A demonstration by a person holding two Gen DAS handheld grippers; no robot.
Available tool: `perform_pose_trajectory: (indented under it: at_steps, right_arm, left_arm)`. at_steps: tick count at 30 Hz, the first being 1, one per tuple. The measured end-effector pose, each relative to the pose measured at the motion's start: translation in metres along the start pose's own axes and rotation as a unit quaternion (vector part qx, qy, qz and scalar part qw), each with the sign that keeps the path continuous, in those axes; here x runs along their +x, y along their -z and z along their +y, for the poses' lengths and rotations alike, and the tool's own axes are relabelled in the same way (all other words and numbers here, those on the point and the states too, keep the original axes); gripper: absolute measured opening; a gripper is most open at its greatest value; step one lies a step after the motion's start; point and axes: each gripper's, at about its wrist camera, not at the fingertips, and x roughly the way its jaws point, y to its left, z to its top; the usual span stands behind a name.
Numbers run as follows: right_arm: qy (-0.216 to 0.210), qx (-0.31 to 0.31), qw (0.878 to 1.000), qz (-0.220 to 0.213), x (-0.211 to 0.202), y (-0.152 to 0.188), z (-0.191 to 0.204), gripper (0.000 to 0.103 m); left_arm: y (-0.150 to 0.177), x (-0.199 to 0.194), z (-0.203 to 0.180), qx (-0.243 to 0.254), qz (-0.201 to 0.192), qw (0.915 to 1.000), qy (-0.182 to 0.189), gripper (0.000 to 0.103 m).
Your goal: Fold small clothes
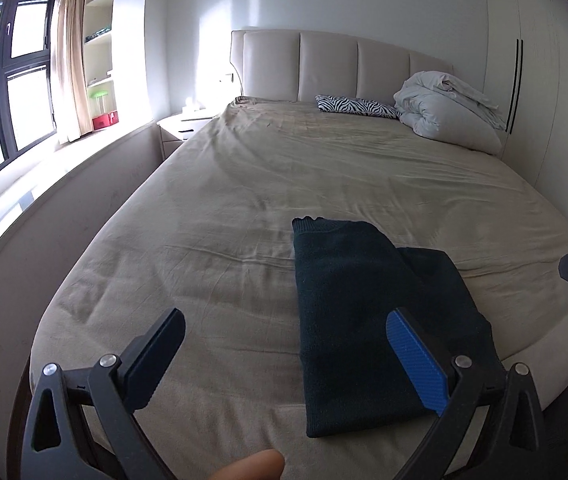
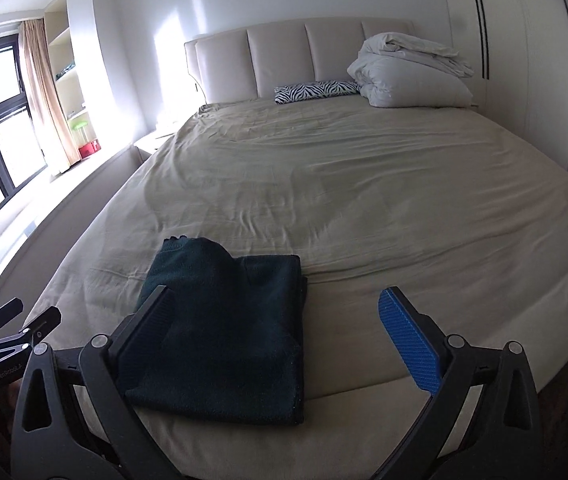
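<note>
A dark green knitted garment (image 1: 380,312) lies folded into a compact rectangle on the beige bed sheet (image 1: 244,208), near the foot edge; it also shows in the right wrist view (image 2: 224,332). My left gripper (image 1: 284,356) is open and empty, held above the bed with the garment under its right finger. My right gripper (image 2: 280,332) is open and empty, its left finger over the garment's left side. The left gripper also shows at the left edge of the right wrist view (image 2: 24,320); part of the right gripper's body shows at the right edge of the left wrist view.
A zebra-print pillow (image 1: 358,106) and a bundled white duvet (image 1: 448,114) lie by the padded headboard (image 1: 324,68). A white wardrobe (image 1: 544,92) stands right of the bed. A nightstand (image 1: 182,128), window ledge and shelves are on the left.
</note>
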Motion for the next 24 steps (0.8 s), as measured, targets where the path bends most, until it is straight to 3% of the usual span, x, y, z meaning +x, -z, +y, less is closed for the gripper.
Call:
perform_pose_trajectory:
  at_steps: [11,24]
  right_arm:
    - [0.043,-0.034,0.994,0.099,0.054,0.049,0.019,0.103]
    - [0.055,-0.037,0.989,0.13,0.07,0.062,0.017,0.103]
  left_arm:
    - [0.018,0.027,-0.006,0.003,0.058,0.9983,-0.003,0.103]
    - [0.022,0.035,-0.003,0.0,0.072,0.9974,-0.006,0.103]
